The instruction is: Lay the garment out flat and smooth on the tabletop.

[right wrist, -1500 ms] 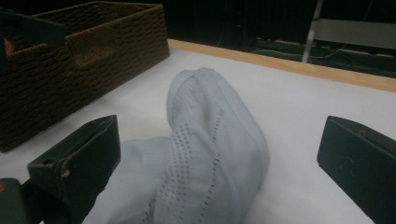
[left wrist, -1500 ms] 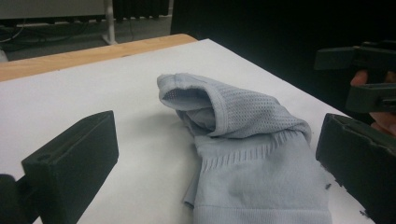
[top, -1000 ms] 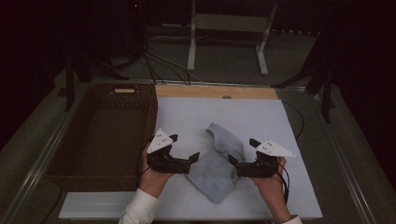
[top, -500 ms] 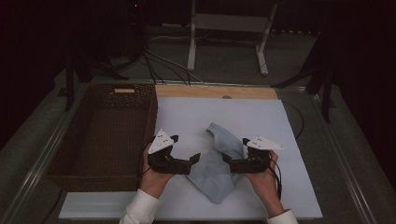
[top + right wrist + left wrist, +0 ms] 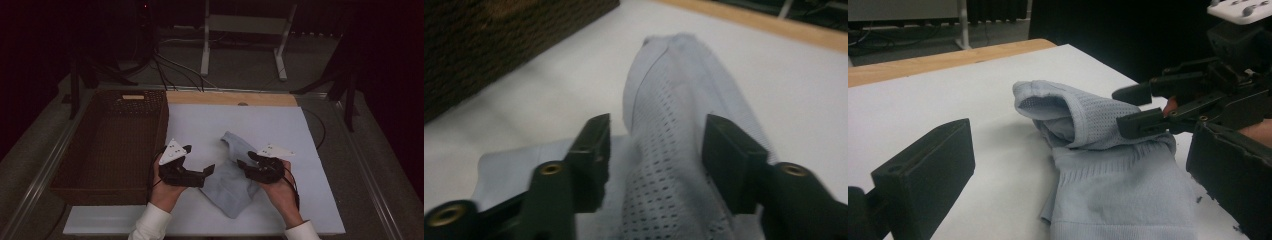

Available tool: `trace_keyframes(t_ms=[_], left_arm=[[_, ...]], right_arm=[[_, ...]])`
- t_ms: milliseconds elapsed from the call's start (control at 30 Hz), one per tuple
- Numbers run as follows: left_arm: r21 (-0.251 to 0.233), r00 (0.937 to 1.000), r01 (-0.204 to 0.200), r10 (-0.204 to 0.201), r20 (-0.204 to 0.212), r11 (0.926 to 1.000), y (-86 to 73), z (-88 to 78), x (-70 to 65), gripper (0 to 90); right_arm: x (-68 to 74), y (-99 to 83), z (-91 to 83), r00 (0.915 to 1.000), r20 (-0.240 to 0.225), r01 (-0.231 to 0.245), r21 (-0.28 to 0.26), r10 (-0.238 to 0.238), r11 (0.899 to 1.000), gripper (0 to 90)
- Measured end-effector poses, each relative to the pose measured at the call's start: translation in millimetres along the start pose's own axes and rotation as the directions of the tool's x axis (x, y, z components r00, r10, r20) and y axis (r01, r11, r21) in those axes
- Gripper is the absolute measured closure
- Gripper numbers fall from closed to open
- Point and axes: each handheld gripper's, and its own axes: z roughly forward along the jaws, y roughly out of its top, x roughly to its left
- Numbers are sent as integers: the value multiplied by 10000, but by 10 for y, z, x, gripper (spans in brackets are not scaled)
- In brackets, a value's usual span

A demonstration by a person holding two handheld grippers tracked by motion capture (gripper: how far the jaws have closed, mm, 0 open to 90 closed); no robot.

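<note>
A pale blue sock [image 5: 231, 177] lies crumpled on the white table surface [image 5: 280, 125], near the middle of its near edge, with one end pointing toward the far edge and the broader end toward the near edge. In the high view the left gripper [image 5: 209, 170] sits just off the sock's left margin, close to the right wall of the brown wicker basket [image 5: 107, 145] that occupies the left side of the surface, and the right gripper [image 5: 244, 165] rests at the sock's right margin. That view does not resolve the jaw gaps. The left gripper view does: the left gripper [image 5: 1088, 165] has its jaws wide apart with the ribbed part of the sock [image 5: 1108, 170] lying between and ahead of them, untouched by either jaw; the same view shows the right gripper [image 5: 1128, 110] reaching in from the right with its jaw tips at the sock's mesh fold. The right gripper view adds the detail: the right gripper [image 5: 655, 145] has just been closing, and a raised ridge of perforated sock [image 5: 674, 150] fabric stands between its jaws, which bracket it closely; whether both pads press the fabric cannot be told, as the picture is blurred. A wooden strip [image 5: 230, 98] runs along the far edge.
</note>
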Motion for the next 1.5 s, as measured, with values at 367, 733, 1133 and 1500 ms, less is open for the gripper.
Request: trace_keyframes(t_ms=[367, 733, 1133, 1500], left_arm=[[-9, 10000, 19, -19, 32, 10000, -1, 4, -9, 3], [-35, 10000, 44, -43, 22, 10000, 2, -10, -1, 4], [-63, 10000, 53, -53, 3, 10000, 5, -21, 1, 3], [-75, 10000, 61, -61, -2, 10000, 4, -23, 9, 3]], right_arm=[[-95, -5, -124, 9997, 231, -63, 96, 61, 9999, 804], [-283, -47, -296, 9972, 693, -269, -196, 282, 9994, 802], [-609, -157, -392, 9850, 1455, -911, -219, 933, 9956, 807], [-920, -244, -404, 9560, 2536, -1549, 86, 1477, 9879, 797]])
